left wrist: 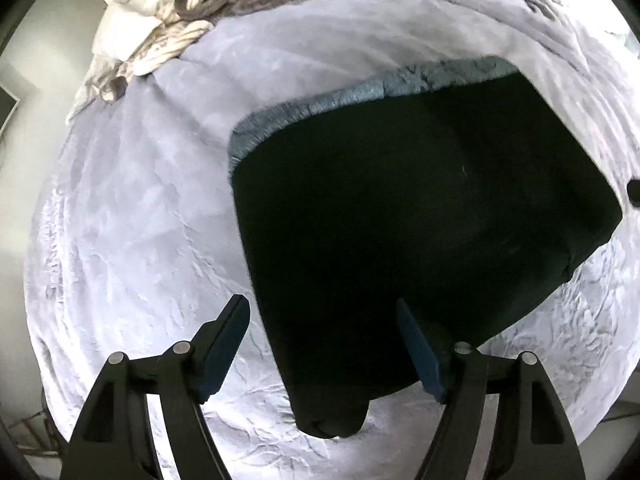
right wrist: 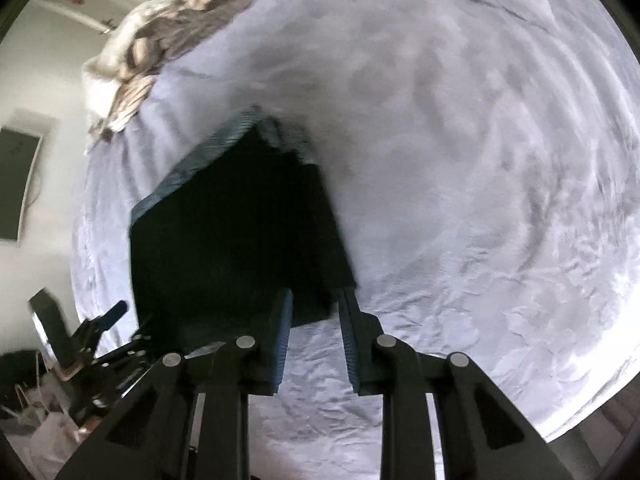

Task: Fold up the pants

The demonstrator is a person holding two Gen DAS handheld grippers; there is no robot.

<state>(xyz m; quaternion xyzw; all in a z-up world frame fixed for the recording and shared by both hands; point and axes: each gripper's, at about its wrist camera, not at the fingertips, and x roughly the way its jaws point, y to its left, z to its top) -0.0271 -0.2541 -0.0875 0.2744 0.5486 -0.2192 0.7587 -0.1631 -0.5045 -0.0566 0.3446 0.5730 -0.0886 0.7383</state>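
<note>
In the left wrist view, the dark pants (left wrist: 400,220) lie on the bed (left wrist: 140,220), already folded into a compact block with a ribbed blue-grey band along the far edge. The left tongs (left wrist: 322,312) stand wide open and hold nothing; their right finger is over the near part of the cloth and their left finger is over the bare blanket. A small lump of cloth sticks out at the near corner. If the tongs close there, I think they could catch only this lump or the top layer, and the fold would open when lifted.

In the right wrist view, the picture is blurred. The pants (right wrist: 240,232) sit just in front of the right tongs (right wrist: 314,296), which are only a little open. The near right corner of the cloth reaches the gap between the fingertips, but I cannot tell if the pads press on it. If the grip is so shallow, the corner may slip out. The soft blanket may also be pinched together with the cloth.
</note>
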